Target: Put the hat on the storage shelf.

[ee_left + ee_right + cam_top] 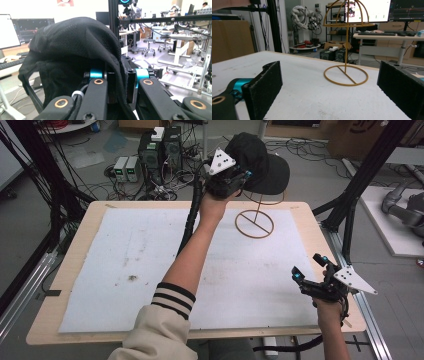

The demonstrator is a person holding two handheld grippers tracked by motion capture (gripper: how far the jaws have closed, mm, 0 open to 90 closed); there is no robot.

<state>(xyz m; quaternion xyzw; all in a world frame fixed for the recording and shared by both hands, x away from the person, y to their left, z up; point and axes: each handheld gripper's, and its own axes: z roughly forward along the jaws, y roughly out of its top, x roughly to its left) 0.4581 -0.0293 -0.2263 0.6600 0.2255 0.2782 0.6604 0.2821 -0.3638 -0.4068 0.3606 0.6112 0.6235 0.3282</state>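
Note:
A black cap point(260, 162) hangs in the air over the far middle of the table, with my left gripper point(243, 177) shut on its fabric. In the left gripper view the cap point(70, 55) bulges above the jaws, and its edge is pinched between the pads at my left gripper point(117, 85). Beneath it stands a gold wire hat stand point(255, 222) with a round base. The right gripper view shows the hat stand point(347, 50) with its dome bare. My right gripper point(307, 265) rests open near the table's right edge; its jaws point(329, 87) stand wide apart with nothing between them.
A white mat point(125, 265) covers most of the wooden table point(70, 265). Computer boxes point(160, 150) and cables lie on the floor beyond the far edge. Black frame posts point(350, 205) rise at the right, and a metal rail point(370, 320) runs beside the table there.

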